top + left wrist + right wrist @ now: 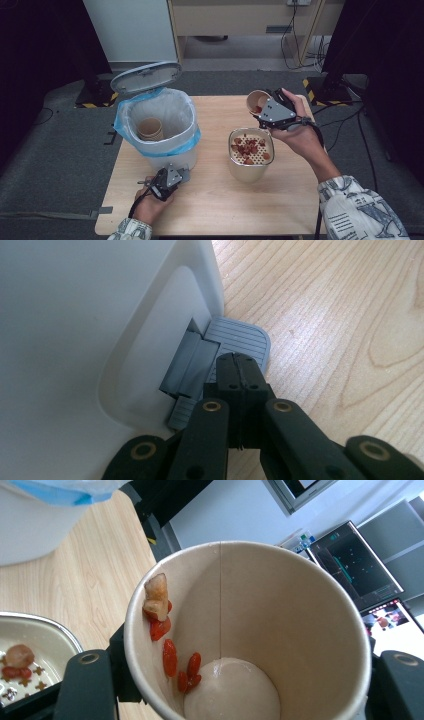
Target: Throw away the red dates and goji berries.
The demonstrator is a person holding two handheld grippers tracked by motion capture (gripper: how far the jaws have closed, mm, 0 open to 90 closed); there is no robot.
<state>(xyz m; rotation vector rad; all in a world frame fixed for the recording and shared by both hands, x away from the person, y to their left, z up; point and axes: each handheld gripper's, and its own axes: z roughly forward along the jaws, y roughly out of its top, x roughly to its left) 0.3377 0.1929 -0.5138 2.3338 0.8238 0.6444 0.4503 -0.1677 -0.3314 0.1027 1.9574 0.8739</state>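
The tan paper cup point(257, 101), tipped on its side with red berries and a pale chunk clinging to its inner wall, sits in the upper middle of the high view, held in the right gripper point(274, 112), whose jaws are clamped across its body. In the right gripper view the cup point(250, 630) opens toward the camera, its long axis running along the jaws, and the red berries point(170, 655) stick to the lower left wall. Its mouth points left and slightly down in the high view, toward the cream rectangular container with a perforated metal strainer point(251, 152) just below it, where red and brown bits already lie.

Further left stands the white pedal bin with a blue liner point(159, 125), lid up, another paper cup point(150, 128) inside. The left gripper point(167, 181), low in the frame, has its jaws pressed together with nothing between them, tips resting on the grey ribbed pedal point(240, 337) at the bin's foot.

The coming move likely turns on this: the strainer lies under and slightly nearer the person than the cup's mouth, the bin well off to the left; the right hand carries the cup.
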